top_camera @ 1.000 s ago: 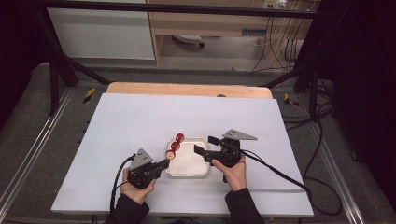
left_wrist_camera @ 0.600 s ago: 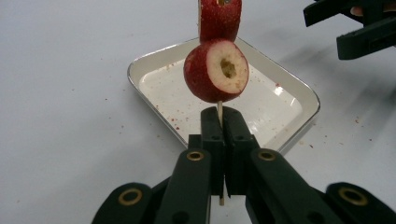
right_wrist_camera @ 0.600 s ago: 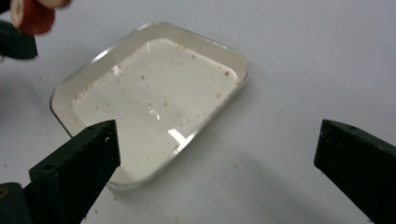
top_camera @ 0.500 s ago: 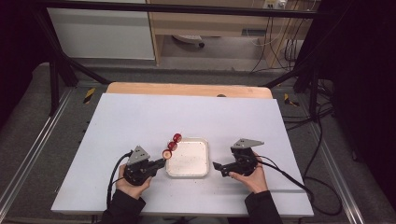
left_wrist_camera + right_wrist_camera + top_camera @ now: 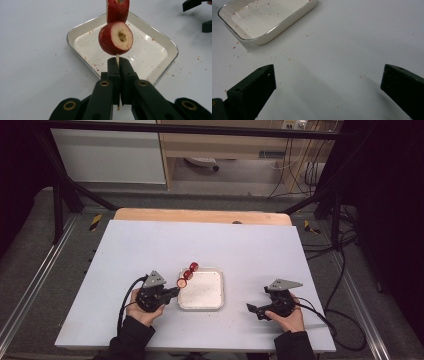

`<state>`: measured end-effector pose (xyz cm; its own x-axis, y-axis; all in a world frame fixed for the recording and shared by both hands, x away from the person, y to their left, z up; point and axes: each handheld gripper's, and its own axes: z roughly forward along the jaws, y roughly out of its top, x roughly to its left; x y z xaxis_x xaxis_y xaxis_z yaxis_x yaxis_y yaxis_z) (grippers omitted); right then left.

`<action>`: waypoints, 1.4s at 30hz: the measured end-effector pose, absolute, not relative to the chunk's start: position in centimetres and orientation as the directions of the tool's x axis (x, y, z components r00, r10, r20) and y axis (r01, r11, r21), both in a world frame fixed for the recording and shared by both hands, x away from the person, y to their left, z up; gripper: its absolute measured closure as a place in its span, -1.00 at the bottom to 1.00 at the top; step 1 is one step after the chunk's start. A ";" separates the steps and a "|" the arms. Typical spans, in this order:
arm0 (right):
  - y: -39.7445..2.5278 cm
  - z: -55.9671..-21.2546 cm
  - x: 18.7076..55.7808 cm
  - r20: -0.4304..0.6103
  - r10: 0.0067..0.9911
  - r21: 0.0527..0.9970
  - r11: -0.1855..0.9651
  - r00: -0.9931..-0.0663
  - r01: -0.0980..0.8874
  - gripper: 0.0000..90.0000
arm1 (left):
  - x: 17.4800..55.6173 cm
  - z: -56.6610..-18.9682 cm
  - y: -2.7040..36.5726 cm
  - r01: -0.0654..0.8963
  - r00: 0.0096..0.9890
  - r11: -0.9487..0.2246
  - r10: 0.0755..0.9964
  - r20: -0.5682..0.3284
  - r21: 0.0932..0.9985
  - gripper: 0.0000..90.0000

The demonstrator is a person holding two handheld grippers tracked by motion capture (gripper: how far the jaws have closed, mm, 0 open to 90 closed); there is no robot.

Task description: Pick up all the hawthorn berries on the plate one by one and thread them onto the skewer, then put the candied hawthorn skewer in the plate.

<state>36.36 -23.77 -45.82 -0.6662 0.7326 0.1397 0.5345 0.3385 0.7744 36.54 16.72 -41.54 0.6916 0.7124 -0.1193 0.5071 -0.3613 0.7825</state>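
My left gripper (image 5: 119, 60) (image 5: 176, 289) is shut on a thin wooden skewer (image 5: 117, 59) that carries red cored fruits (image 5: 115, 38) (image 5: 187, 274), held over the left edge of a white square tray (image 5: 202, 291) (image 5: 92, 45). The skewer points away and up to the right across the tray's corner. My right gripper (image 5: 251, 308) (image 5: 328, 87) rests on the table to the right of the tray (image 5: 263, 18), open, with nothing between its jaws. Red crumbs dot the tray's floor.
The white tabletop (image 5: 250, 250) has small red crumbs around the tray. A wooden board edge (image 5: 200, 215) runs along the table's far side. Black frame bars and cables stand beyond the table on both sides.
My right gripper has drawn back from the tray to the right and toward the near edge. The left gripper still holds the skewer at the tray's left edge.
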 end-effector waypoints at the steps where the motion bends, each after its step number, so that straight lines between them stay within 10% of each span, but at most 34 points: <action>1: -24.0 -45.9 36.2 0.139 0.735 0.774 0.338 -0.664 0.536 -0.99 | 36.8 -41.4 16.6 0.510 0.692 -0.363 0.712 -0.121 0.780 0.96; 42: -25.4 -45.5 35.3 0.134 0.738 0.787 0.327 -0.662 0.524 -0.98 | 38.5 -43.5 11.5 0.620 0.680 -0.507 0.728 -0.089 0.599 0.95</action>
<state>35.33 -25.40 -45.49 -0.6619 0.7376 0.1336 0.5236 0.3274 0.7866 38.45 11.52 -43.49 0.6802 0.7276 -0.0888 0.6201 -0.5066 0.5990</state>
